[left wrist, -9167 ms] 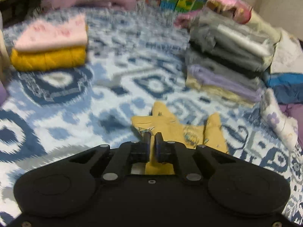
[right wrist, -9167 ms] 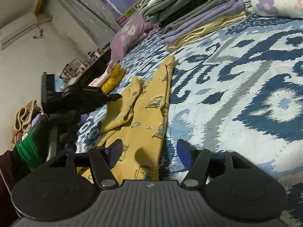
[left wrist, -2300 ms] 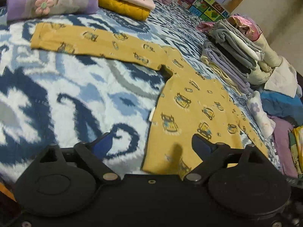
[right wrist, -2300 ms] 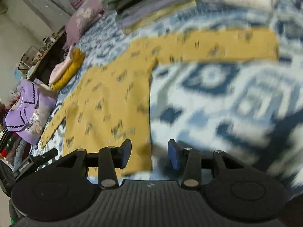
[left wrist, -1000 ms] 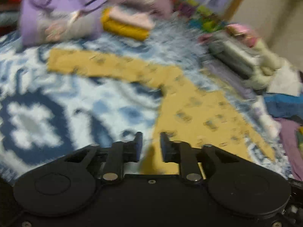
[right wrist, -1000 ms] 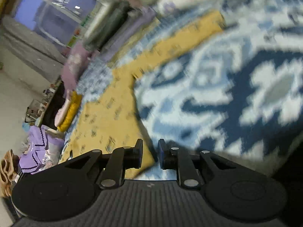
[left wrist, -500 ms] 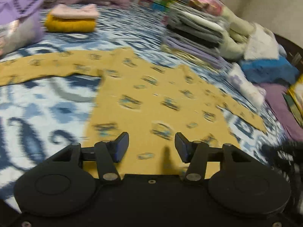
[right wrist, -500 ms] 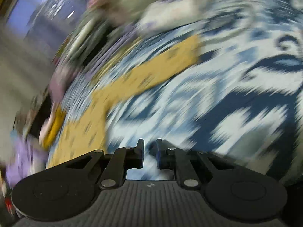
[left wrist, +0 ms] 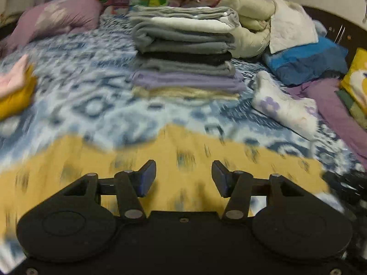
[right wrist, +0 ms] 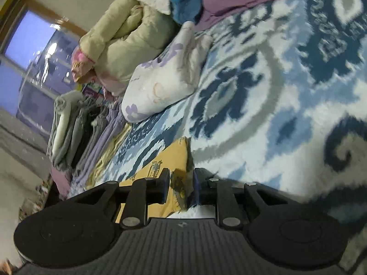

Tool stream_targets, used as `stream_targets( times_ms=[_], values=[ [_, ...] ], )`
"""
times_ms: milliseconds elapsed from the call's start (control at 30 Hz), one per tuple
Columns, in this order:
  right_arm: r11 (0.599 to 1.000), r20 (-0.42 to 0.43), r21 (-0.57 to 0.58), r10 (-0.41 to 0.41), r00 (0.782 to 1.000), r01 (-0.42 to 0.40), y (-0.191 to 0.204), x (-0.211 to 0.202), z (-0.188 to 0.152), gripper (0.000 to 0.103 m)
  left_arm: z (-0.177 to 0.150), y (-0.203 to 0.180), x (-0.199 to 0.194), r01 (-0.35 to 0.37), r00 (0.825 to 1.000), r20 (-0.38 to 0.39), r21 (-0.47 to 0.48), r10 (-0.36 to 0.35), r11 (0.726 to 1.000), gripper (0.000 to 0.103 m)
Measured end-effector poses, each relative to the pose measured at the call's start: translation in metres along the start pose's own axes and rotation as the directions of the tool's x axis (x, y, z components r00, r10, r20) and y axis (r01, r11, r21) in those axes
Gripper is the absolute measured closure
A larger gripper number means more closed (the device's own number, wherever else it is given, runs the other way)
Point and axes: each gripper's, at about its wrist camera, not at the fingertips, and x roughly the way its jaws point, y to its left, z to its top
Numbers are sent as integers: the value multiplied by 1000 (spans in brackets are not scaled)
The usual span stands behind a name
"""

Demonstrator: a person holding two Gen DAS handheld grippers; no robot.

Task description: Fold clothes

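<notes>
A yellow long-sleeved shirt [left wrist: 183, 151] with small printed pictures lies spread flat on the blue-and-white patterned bedspread [left wrist: 91, 105]. My left gripper [left wrist: 183, 177] hovers low over the shirt's body, jaws wide open with nothing between them. In the right wrist view the end of the shirt's sleeve [right wrist: 160, 162] reaches between the fingers of my right gripper [right wrist: 180, 188]. Its jaws are nearly together with the bunched cuff pinched between them. The right gripper also shows as a dark blurred shape [left wrist: 348, 183] at the right edge of the left wrist view.
A tall stack of folded grey, black and lilac clothes [left wrist: 185, 52] stands behind the shirt. A white floral pillow [left wrist: 284, 107] and piled bedding [left wrist: 305, 59] lie to the right. A folded pink and yellow pile [left wrist: 13, 91] sits at far left.
My left gripper turned toward the clothes stack and opened wider over the shirt. My right gripper swept along the bed to the sleeve end, and the cuff now sits between its fingers.
</notes>
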Motion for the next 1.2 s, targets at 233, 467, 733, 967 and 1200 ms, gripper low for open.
stream_targets(
  times_ms=[233,467,733,967,1200],
  values=[
    [998,-13,-64,10,1000,-10,4,0,7,80,46,10,70,-24,996,-81,145,36,989,50],
    [989,-31,-149,-2,1000,-3,16,5,4,91,43,12,77,-13,995,-92,135,25,991,50],
    [996,-80,-92,-3,997,-4,1,-16,6,87,26,3,68,-27,996,-76,143,38,989,50],
    [997,-9,-76,-16,1000,16,-1,-18,9,67,34,-4,67,-31,996,-82,108,40,994,59],
    [984,-25,-176,-35,999,30,14,-5,-1,92,30,-24,121,-98,978,-173,131,120,987,71]
  ],
)
